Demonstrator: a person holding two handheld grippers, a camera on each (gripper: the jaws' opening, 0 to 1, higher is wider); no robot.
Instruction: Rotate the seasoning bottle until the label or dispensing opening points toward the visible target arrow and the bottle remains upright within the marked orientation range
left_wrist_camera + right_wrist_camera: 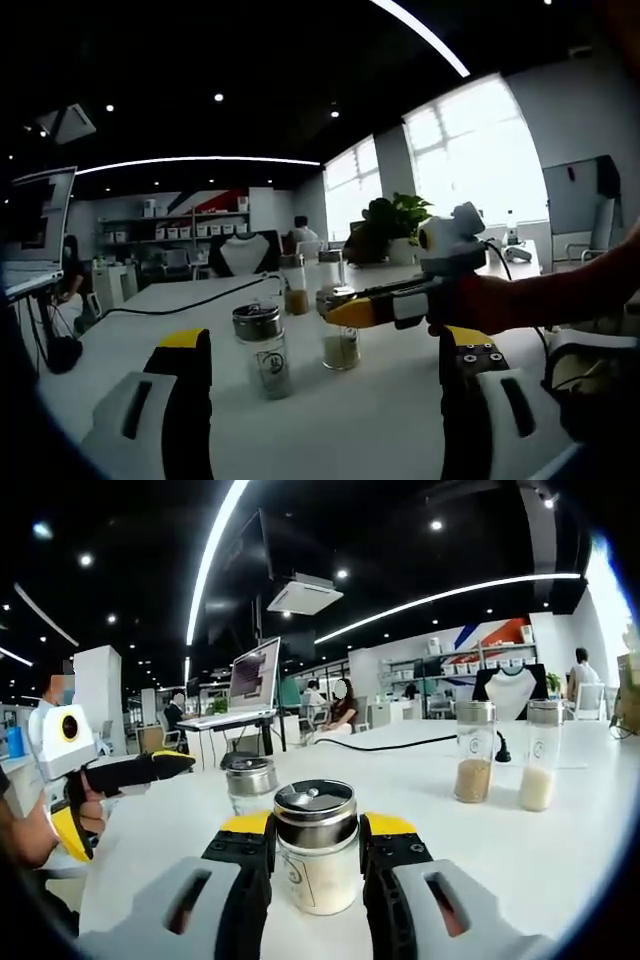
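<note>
The white table carries everything. In the right gripper view the right gripper stands with its jaws narrow, pressed to both sides of the seasoning bottle, upright with a metal cap; its label print is too small to read. Just beyond sits a second jar, with two taller shakers well off to the right. The left gripper stands wide, holding nothing, the second jar between its jaws' lines, apart from both.
</note>
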